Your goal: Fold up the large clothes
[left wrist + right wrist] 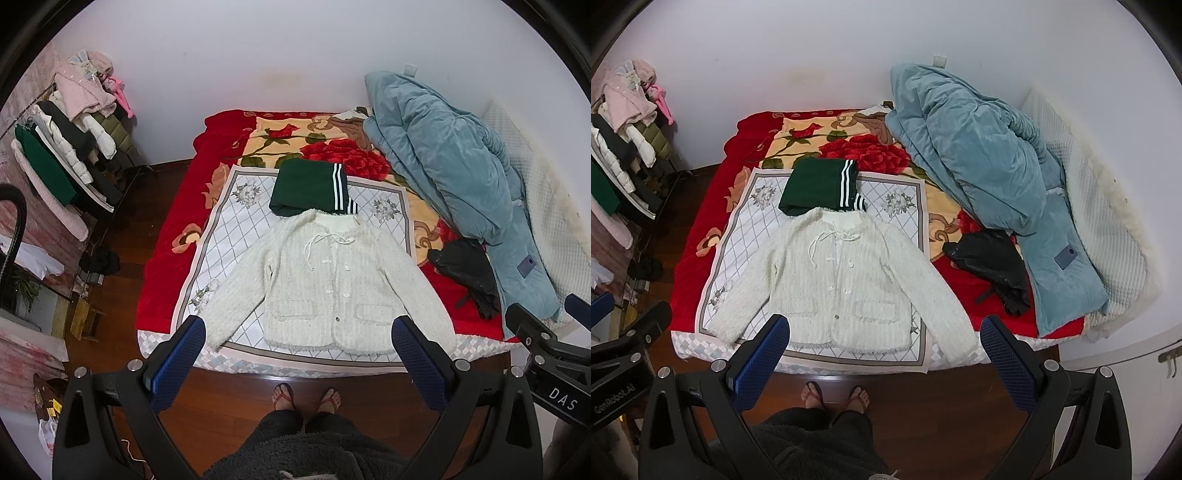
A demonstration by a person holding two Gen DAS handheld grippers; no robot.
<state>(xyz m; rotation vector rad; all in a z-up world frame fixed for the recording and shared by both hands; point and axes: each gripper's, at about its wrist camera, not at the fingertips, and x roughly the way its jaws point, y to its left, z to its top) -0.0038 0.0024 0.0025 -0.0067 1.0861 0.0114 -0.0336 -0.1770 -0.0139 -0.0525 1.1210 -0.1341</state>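
Note:
A fluffy white cardigan (325, 284) lies flat and face up on a white diamond-patterned mat (229, 229) on the bed, sleeves spread, hem toward me; it also shows in the right wrist view (846, 280). A folded green garment with white stripes (310, 188) sits just beyond its collar, also seen in the right wrist view (820, 188). My left gripper (299, 332) is open and empty, held above the bed's near edge. My right gripper (884, 330) is open and empty, at the same height to the right.
A blue quilt (454, 177) is heaped on the bed's right side, with a black garment (465, 266) beside it. A loaded clothes rack (70, 147) stands at the left. The red floral blanket (166, 236) covers the bed. My sandalled feet (306, 397) stand on the wooden floor.

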